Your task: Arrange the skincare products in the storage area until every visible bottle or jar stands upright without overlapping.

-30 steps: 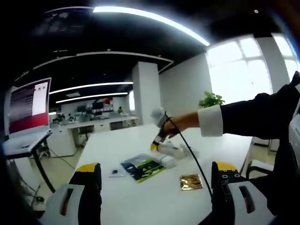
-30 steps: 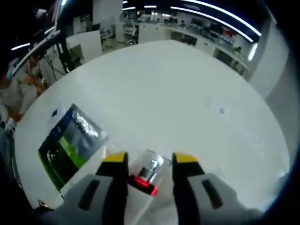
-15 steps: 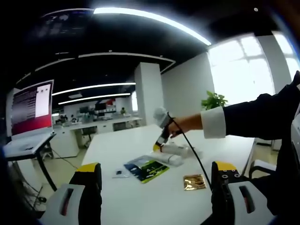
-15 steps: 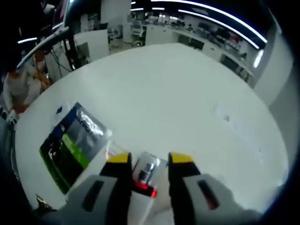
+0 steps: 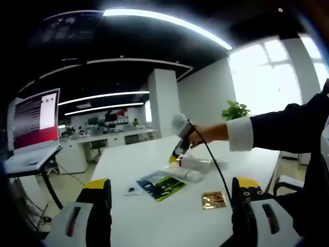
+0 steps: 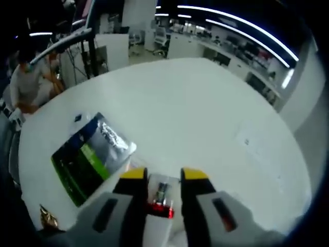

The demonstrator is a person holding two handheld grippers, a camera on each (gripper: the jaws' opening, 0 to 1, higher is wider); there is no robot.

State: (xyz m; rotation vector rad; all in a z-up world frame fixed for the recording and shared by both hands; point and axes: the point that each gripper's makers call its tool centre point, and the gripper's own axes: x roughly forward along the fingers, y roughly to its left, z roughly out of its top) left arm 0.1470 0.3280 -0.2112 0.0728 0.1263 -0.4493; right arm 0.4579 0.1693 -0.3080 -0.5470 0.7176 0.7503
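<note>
While the white round-edged tabletop is spreading wide and bare ahead of the right gripper, its far rim is curving away toward rows of office desks; nothing is crowding that side. Between the yellow-tipped jaws, which are standing narrow and closing on it, a small clear bottle with a red band is lying with its long axis pointing forward along the jaws, over the white box beneath. Just to the left a green-and-black printed sachet is lying flat, and a gold foil packet is sitting near the table edge. From the left gripper view, the left gripper is hanging with jaws wide apart and holding nothing, well short of the products; that view is also showing the right gripper tilted downward over the white box, the sachet and the gold packet nearer.
</note>
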